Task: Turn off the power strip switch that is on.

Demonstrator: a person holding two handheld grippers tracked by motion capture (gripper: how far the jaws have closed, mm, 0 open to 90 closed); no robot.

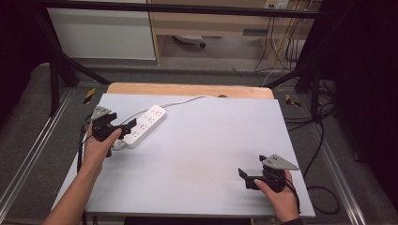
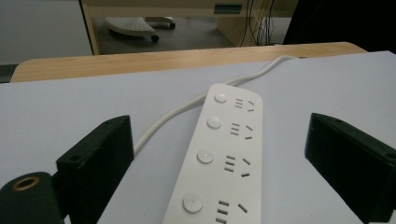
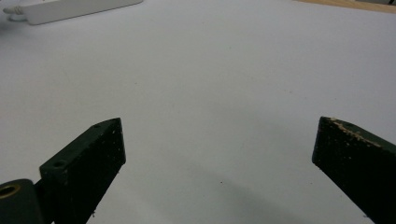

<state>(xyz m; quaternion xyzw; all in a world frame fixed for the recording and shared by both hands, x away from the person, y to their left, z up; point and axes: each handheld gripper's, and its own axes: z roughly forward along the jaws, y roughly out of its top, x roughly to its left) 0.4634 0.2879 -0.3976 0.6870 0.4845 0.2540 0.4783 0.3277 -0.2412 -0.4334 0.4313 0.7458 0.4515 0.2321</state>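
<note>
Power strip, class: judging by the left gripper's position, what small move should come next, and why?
Probably ease the left gripper forward and close it across the power strip. Its jaws stand open on either side of the strip's near end without touching it, while the right gripper waits open over bare table.

Premises read as a laboratory or test cell rather than a home — the worktop (image 1: 197, 154) is a wooden table under a plain pale sheet, enclosed by a black metal frame (image 1: 56, 61) with dark drapes (image 1: 366, 70) to either side. Bundled cables (image 1: 281, 33) hang beneath a light wood bench (image 1: 206, 23) at the rear, and more leads (image 1: 324, 140) trail over grey carpet (image 1: 33, 131). A castored base (image 1: 190, 40) — apparently of a chair — stands on the floor beyond.
</note>
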